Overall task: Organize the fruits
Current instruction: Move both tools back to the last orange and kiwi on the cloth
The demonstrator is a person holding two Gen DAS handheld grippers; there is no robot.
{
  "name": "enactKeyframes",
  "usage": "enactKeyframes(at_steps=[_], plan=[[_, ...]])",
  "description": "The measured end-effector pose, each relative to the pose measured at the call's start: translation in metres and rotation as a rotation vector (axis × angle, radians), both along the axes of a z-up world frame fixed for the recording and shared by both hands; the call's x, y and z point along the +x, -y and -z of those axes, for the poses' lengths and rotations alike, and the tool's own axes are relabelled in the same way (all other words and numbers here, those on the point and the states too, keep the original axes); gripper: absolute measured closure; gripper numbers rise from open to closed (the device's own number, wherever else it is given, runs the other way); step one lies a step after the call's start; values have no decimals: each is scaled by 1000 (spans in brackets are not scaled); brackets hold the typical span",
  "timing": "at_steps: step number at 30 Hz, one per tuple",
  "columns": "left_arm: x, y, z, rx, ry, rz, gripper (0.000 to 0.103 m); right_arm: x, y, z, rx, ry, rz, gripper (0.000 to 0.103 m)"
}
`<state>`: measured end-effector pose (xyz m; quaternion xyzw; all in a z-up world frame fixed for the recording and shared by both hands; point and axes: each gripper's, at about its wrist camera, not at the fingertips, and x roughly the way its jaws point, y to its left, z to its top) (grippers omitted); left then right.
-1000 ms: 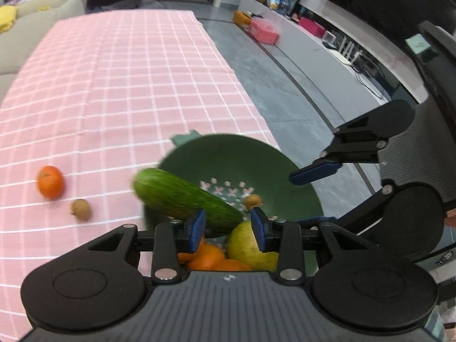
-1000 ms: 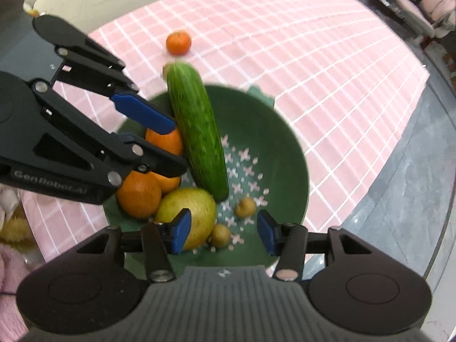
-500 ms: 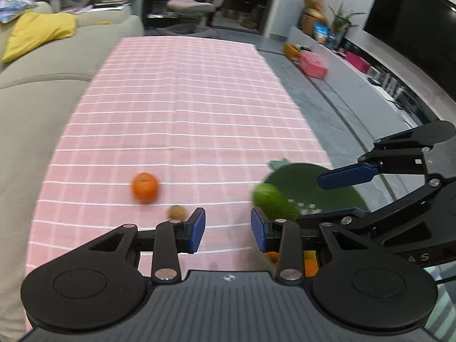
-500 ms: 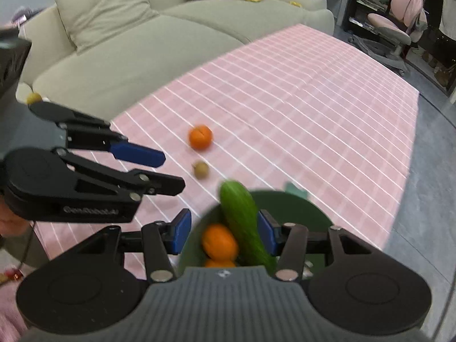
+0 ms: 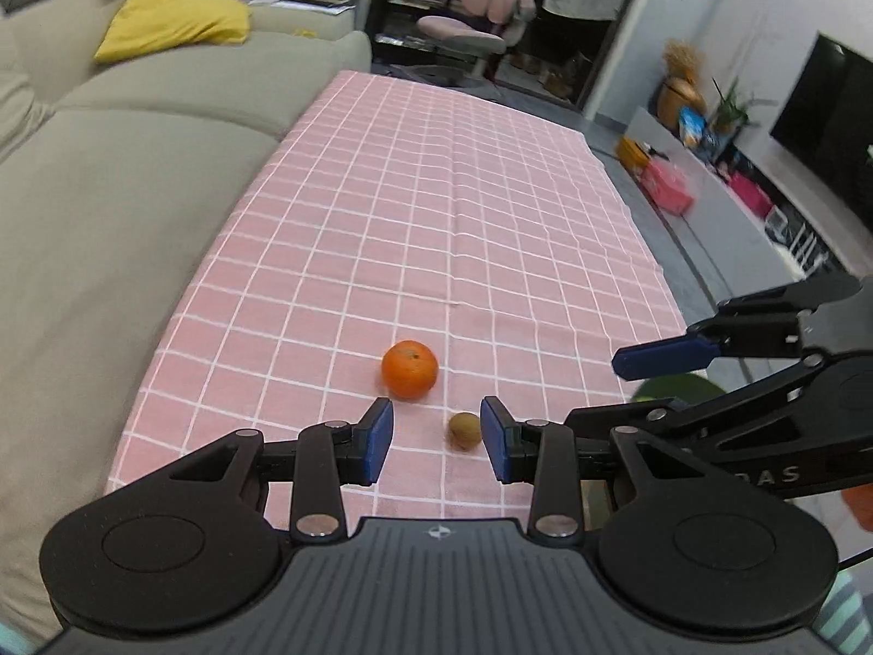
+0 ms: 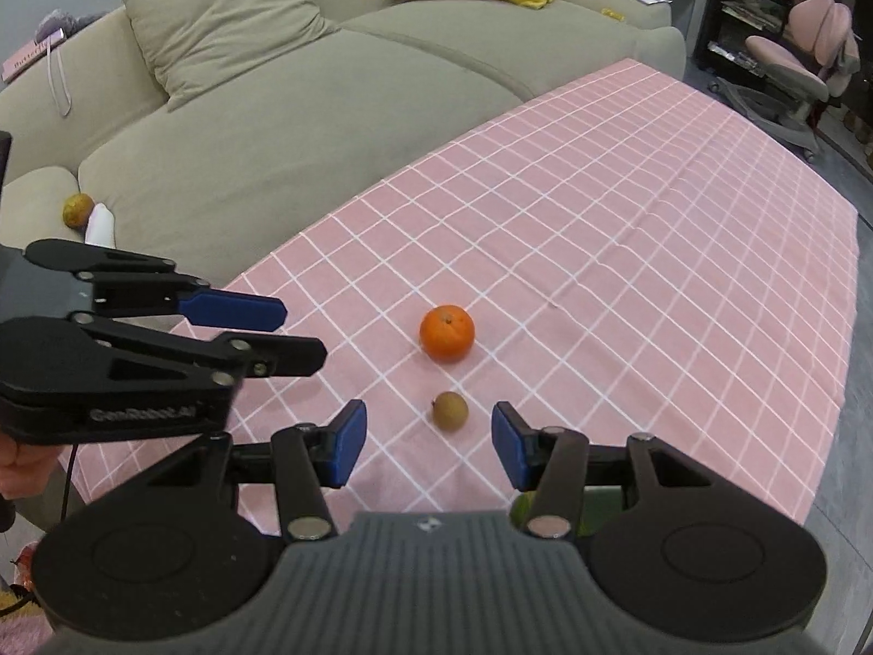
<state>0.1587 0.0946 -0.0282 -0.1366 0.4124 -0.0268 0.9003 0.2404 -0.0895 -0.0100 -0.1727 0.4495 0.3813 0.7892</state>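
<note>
An orange point(image 5: 410, 370) point(image 6: 447, 333) and a small brown fruit point(image 5: 465, 430) point(image 6: 450, 410) lie on the pink checked tablecloth point(image 5: 464, 207) point(image 6: 627, 229). My left gripper point(image 5: 436, 439) is open and empty, held above the near table edge; the brown fruit shows just inside its right finger. My right gripper point(image 6: 427, 445) is open and empty, with the brown fruit between its fingers in the view. Only a green sliver of the bowl point(image 5: 674, 386) with its contents shows behind the right gripper's arm; a green patch point(image 6: 526, 507) shows under the right gripper.
A beige sofa point(image 5: 109, 174) point(image 6: 305, 76) runs along the table's left side, with a yellow cushion point(image 5: 169, 19). A pink chair point(image 5: 474, 27) stands beyond the far end. The table's right edge drops to a grey floor point(image 5: 704, 273).
Both grippers have pulled back and tilted up from over the green bowl. The bowl with the cucumber and fruits has dropped almost out of both views; the orange and brown fruit now sit centred.
</note>
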Motion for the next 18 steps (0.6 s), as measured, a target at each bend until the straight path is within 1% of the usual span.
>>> enactKeyframes(at_steps=[5, 8, 10, 14, 18], plan=[[7, -18, 19, -44, -40, -48, 61, 18, -20, 21, -59, -11, -33, 56], [9, -24, 29, -61, -60, -67, 61, 28, -29, 36, -89, -40, -60, 62], [11, -28, 35, -72, -71, -76, 61, 33, -36, 45, -107, -50, -81, 62], [18, -31, 45, -88, -92, -86, 61, 38, -55, 68, -171, -52, -152, 70], [24, -32, 54, -101, -96, -85, 61, 44, -71, 88, -252, -48, -215, 71]])
